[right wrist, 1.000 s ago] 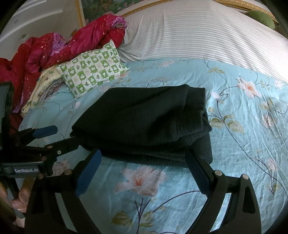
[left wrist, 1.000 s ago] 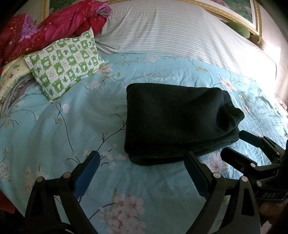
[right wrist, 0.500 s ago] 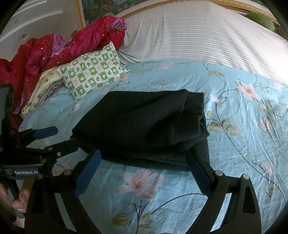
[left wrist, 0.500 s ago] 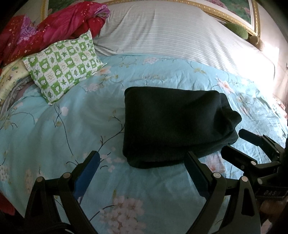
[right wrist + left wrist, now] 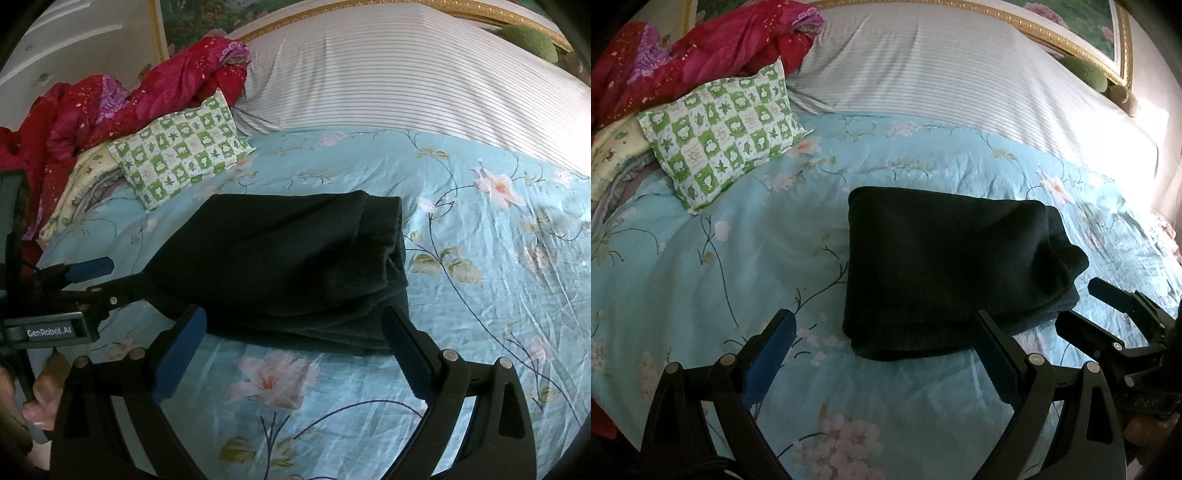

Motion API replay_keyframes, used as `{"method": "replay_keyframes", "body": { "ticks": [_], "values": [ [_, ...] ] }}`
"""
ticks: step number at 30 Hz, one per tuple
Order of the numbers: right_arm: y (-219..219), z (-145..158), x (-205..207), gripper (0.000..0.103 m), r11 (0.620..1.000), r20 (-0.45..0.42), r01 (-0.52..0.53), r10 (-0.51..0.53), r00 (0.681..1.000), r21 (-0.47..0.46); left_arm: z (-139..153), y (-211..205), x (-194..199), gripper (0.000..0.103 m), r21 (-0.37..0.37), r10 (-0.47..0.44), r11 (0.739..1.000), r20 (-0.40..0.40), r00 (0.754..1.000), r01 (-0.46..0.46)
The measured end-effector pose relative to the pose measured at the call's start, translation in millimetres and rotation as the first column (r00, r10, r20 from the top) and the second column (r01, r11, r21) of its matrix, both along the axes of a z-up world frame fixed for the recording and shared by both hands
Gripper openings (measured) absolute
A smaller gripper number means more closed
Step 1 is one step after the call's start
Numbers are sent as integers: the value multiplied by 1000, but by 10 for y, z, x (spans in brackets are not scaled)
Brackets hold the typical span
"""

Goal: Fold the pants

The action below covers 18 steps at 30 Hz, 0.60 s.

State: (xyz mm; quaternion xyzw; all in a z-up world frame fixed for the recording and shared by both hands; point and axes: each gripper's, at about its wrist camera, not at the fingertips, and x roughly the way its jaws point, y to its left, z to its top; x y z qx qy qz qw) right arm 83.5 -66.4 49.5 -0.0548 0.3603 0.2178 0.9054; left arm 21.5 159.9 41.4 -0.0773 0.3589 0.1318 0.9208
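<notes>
Dark pants (image 5: 945,266) lie folded into a thick rectangle on the light blue floral bedspread (image 5: 738,258); they also show in the right wrist view (image 5: 280,266). My left gripper (image 5: 882,332) is open and empty, just short of the bundle's near edge. My right gripper (image 5: 291,332) is open and empty, also just before the near edge. The right gripper shows at the right of the left wrist view (image 5: 1108,314), and the left gripper at the left of the right wrist view (image 5: 85,277).
A green checked pillow (image 5: 720,129) lies at the back left beside a pile of red clothes (image 5: 701,48). A striped quilt (image 5: 960,74) covers the head of the bed below a gold picture frame (image 5: 1071,40). Bedspread (image 5: 498,258) extends to the right.
Both grippers have drawn back slightly from the folded pants. The bundle has not changed shape. Both grippers stay open.
</notes>
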Motion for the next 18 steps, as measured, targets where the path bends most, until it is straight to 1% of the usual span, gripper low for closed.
{"method": "replay_keyframes", "body": {
  "ticks": [8, 18],
  "values": [
    [-13, 54, 61, 96, 1000, -6, 0, 0, 1000, -10, 16, 36, 74, 95, -21, 5, 1000, -8, 1000, -5],
    [-49, 64, 86, 97, 1000, -9, 3, -3, 1000, -1, 33, 13, 129, 95, -19, 5, 1000, -13, 1000, -5]
  ]
}}
